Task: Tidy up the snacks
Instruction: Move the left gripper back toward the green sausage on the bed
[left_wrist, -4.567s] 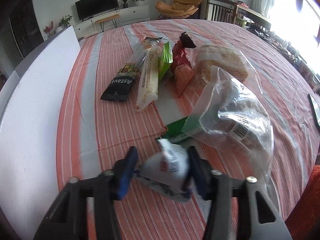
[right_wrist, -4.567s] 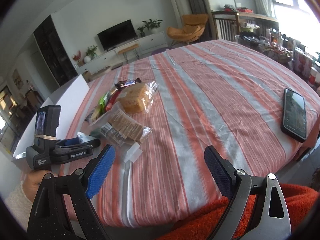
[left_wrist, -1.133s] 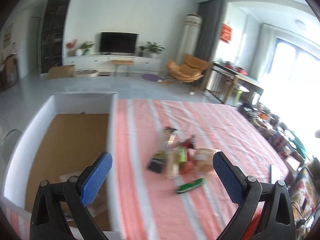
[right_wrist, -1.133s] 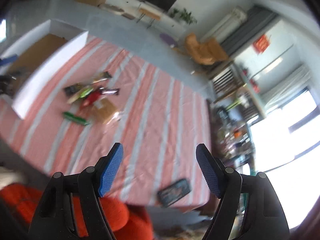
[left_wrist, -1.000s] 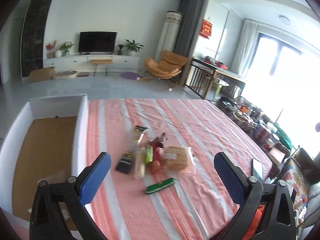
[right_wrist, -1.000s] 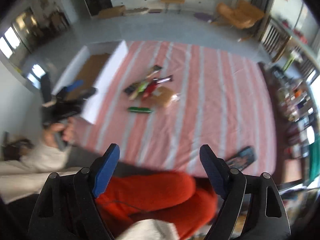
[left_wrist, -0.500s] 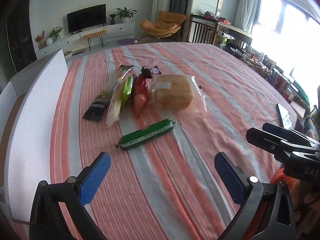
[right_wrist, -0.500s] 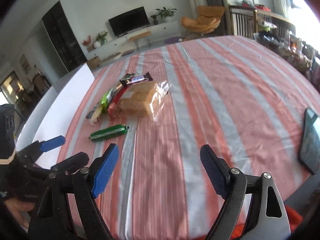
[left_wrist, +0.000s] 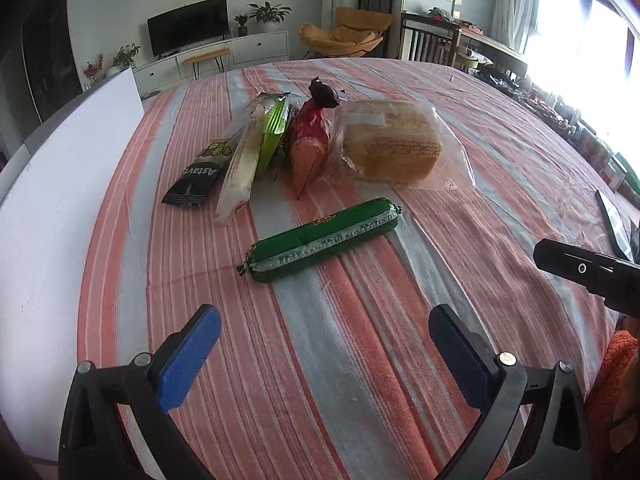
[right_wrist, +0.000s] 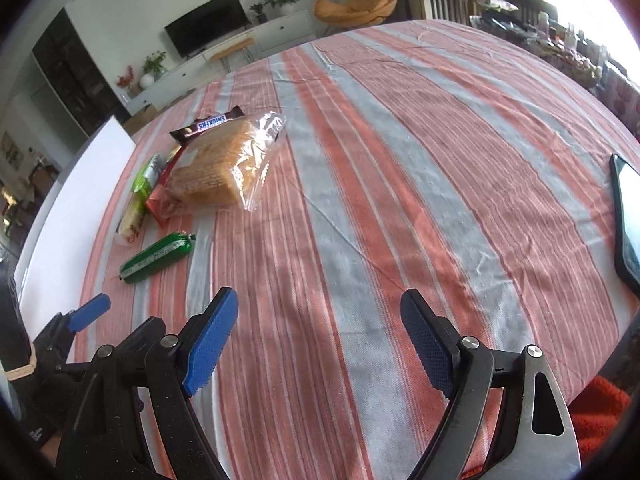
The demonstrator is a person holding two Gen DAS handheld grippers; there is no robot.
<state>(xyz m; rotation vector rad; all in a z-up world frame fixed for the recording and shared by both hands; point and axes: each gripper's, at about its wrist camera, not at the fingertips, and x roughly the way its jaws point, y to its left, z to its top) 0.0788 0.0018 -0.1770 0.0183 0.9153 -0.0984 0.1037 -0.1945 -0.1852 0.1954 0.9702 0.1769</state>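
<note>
A green sausage stick lies on the striped tablecloth just ahead of my open, empty left gripper; it also shows in the right wrist view. Behind it lie a bagged bread loaf, a red packet, a green packet, a pale long packet and a black Astavi packet. A Snickers bar lies behind the loaf. My right gripper is open and empty over bare cloth, right of the snacks.
A white box wall stands along the table's left side, also seen in the right wrist view. A phone lies near the right table edge. The right gripper's body reaches in at the left view's right.
Both grippers have come down from high above to just over the table. The left one, which earlier held a white packet, is now empty and closer to the green sausage stick.
</note>
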